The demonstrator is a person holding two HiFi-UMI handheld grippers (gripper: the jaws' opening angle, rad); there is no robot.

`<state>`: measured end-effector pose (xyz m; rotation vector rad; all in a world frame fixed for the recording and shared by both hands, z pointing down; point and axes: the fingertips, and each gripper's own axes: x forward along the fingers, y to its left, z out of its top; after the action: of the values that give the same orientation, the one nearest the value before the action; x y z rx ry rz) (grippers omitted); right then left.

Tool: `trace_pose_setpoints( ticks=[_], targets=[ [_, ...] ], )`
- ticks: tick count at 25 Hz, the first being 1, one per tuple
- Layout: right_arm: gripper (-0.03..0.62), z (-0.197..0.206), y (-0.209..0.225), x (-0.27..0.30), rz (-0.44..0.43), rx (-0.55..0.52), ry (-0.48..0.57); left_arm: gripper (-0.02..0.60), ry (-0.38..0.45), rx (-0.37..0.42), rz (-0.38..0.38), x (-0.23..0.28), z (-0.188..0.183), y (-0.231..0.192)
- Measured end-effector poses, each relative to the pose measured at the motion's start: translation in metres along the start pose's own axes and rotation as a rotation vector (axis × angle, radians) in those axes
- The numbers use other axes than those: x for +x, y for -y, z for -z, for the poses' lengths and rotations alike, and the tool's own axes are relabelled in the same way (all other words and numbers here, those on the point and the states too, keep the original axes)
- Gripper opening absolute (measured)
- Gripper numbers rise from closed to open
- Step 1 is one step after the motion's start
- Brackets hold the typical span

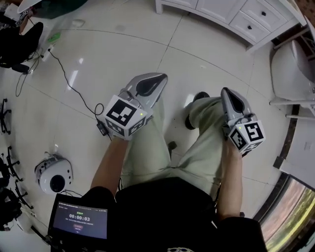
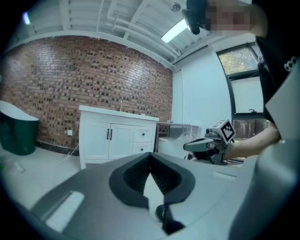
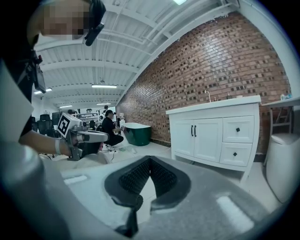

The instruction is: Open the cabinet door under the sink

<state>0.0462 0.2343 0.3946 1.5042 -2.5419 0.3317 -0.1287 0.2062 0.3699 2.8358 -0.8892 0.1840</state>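
The white sink cabinet (image 2: 112, 138) stands against the brick wall, well ahead of both grippers. Its two doors are closed, with black handles (image 2: 109, 134) at the middle seam and drawers to their right. It also shows in the right gripper view, cabinet (image 3: 211, 136), and at the head view's top edge, cabinet (image 1: 231, 15). My left gripper (image 1: 160, 78) and right gripper (image 1: 227, 91) hover over the person's legs, far from the doors. Left gripper (image 2: 150, 155) is shut and empty. Right gripper (image 3: 149, 159) is shut too, with nothing held.
A dark green tub (image 3: 133, 132) sits left of the cabinet and a white toilet (image 3: 283, 164) to its right. A black cable (image 1: 69, 78) crosses the tiled floor, near a round white device (image 1: 53, 174). A tablet (image 1: 81, 221) hangs at my front. A person (image 3: 110, 126) crouches far off.
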Motion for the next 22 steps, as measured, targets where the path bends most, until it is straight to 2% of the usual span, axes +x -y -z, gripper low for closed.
trace_pose_setpoints(
  ticks=[17,22],
  targets=[
    [-0.008,-0.002,0.014,0.038,0.002,0.011,-0.012,0.017,-0.009,-0.008,-0.003,0.015,0.001,-0.038],
    [-0.008,-0.007,0.026,0.050,0.026,0.035,0.002,0.017,-0.042,0.005,0.004,0.031,0.005,-0.057]
  ],
)
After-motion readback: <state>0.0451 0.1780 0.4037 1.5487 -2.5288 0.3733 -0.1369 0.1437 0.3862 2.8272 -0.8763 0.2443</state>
